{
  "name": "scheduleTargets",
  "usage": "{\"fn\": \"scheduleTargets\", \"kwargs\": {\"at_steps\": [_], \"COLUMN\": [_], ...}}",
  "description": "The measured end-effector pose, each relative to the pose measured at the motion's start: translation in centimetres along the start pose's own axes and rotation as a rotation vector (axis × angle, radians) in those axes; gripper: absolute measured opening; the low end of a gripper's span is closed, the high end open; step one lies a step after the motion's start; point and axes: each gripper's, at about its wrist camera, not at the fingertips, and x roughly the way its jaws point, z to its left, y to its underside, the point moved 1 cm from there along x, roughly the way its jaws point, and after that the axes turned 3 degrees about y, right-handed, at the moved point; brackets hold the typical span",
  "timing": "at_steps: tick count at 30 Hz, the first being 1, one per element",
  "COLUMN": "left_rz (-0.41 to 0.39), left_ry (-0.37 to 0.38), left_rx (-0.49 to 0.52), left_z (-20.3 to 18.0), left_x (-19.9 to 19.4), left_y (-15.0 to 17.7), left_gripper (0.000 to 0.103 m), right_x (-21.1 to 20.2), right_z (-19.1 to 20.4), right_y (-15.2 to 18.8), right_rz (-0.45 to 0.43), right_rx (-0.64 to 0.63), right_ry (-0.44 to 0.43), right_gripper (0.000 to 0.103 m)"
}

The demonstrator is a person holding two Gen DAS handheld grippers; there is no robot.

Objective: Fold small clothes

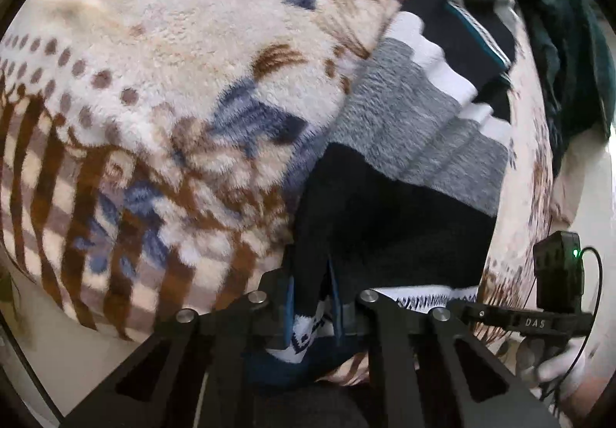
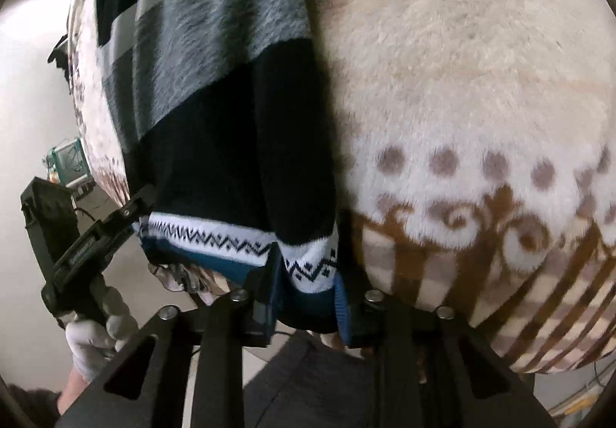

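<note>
Knitted striped sweater (image 2: 231, 112) lies on fleece blanket (image 2: 462, 62); left gripper (image 1: 312, 302) pinches its patterned hem, right gripper (image 2: 308, 289) nearly closed, seemingly clamping that hem's other corner.

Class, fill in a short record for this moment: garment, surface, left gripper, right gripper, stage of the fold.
garment: knit sweater with black, grey and white bands and a zigzag hem
surface: fleece blanket, cream with brown and blue pattern
left gripper: shut on the hem at one corner
right gripper: shut on the hem at the other corner
stage of the fold: sweater lies flat, both hem corners gripped, not yet folded over
</note>
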Motion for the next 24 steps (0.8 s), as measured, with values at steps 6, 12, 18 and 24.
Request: {"fn": "scheduleTargets", "kwargs": {"at_steps": [6,12,18,24], "left_rz": [0.043,0.02,-0.02,-0.058], "left_ry": [0.06,0.138,0.05,0.079], "left_rx": [-0.06,-0.041,0.037,0.09], "left_z": [2.2,2.1,1.1,-1.1], "left_x": [0.7,0.9,-1.0,-6.3], "left_y": [0.2,0.7,2.7,-1.8], "left_gripper": [0.023,0.054,0.01,0.059], "right_x": [1.0,0.7,0.5,-0.4], "right_z": [-1.1,-1.1,-1.5,-0.2], "right_y": [1.0,1.2,4.2,3.7], "right_rz": [-0.004,-0.051,-0.121,-0.114], "right_rx": [0.06,0.089,0.12,0.111], "right_ry": [0.004,-0.064,-0.081,-0.048], "right_gripper": [0.023,0.037,0.014,0.02]}}
